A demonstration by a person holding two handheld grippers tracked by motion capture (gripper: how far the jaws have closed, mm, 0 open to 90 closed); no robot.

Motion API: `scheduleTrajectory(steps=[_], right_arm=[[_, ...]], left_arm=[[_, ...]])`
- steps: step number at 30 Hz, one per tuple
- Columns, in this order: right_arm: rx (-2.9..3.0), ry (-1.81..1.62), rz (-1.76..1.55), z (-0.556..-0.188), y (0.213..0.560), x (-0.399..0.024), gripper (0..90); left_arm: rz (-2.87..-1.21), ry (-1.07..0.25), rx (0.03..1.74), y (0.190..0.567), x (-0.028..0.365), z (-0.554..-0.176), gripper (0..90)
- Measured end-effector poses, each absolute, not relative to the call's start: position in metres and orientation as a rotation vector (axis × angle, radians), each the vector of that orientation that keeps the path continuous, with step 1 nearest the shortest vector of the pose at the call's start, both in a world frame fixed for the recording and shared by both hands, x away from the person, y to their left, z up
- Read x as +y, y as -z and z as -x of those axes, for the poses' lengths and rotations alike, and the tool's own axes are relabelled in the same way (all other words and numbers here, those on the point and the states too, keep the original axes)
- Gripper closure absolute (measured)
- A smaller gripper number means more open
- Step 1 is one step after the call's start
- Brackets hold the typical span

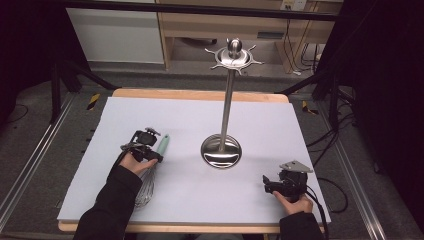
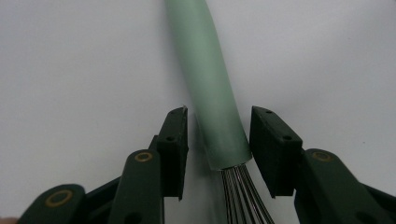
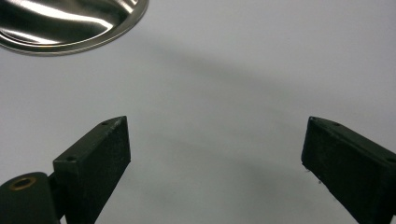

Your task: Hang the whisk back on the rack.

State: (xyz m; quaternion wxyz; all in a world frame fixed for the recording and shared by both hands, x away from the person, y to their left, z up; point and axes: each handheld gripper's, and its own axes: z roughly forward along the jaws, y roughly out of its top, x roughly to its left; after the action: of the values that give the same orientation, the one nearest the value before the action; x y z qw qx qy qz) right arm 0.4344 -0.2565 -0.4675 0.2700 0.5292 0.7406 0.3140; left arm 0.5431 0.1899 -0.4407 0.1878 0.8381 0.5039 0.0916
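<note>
The whisk (image 1: 151, 169) lies flat near the left edge of the table (image 1: 260, 115), green handle pointing toward the far side and wire loops toward the near edge, and the left gripper (image 1: 152, 150) sits right over the lower end of that handle. In the left gripper view the jaws straddle the handle (image 2: 210, 88) just above the point where the wires (image 2: 243, 191) come out; they stand narrow, with a thin gap showing on each side, so the pads are not yet pressing. That looks like the right spot to take it: the handle is a smooth, slightly tapered tube, probably a bit slippery, so a firm squeeze across its width should serve better than a light pinch. The whisk itself looks light, but the wire cage is springy and would give under the pads, so it is best left alone. Over near the right corner of the near edge, the right gripper (image 1: 275, 184) rests low with its jaws wide apart and nothing between them, its own view catching bare table and the rim of the shiny base (image 3: 70, 28). The high view adds what the close cameras miss: the tall metal stand (image 1: 227, 100) rising from that round base at the middle of the table, with a ring of hooks (image 1: 234, 56) at the top, well apart from the whisk.
</note>
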Motion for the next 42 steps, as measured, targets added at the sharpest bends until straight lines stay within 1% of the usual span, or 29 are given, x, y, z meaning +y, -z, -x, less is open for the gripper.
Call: scheduleTrajectory(steps=[6, 13, 27, 32, 42], right_arm=[[1.993, -0.848, -1.428, -0.435, 0.467, -0.257, 8.5], [1.993, -0.85, -1.429, -0.434, 0.467, -0.257, 8.5], [1.994, -0.85, -1.428, -0.434, 0.467, -0.256, 8.5], [1.994, -0.851, -1.429, -0.434, 0.467, -0.257, 8.5], [1.992, -0.853, -1.43, -0.434, 0.467, -0.257, 8.5]], left_arm=[[-2.359, -0.239, 1.434, 0.444, 0.188, -0.545, 60.6], [-2.362, -0.212, 1.464, 0.448, 0.187, -0.547, 62.3], [-2.321, -0.222, 1.541, 0.448, 0.185, -0.548, 65.2], [-2.311, -0.22, 1.539, 0.446, 0.187, -0.547, 68.5], [-2.322, -0.24, 1.475, 0.433, 0.184, -0.537, 68.8]])
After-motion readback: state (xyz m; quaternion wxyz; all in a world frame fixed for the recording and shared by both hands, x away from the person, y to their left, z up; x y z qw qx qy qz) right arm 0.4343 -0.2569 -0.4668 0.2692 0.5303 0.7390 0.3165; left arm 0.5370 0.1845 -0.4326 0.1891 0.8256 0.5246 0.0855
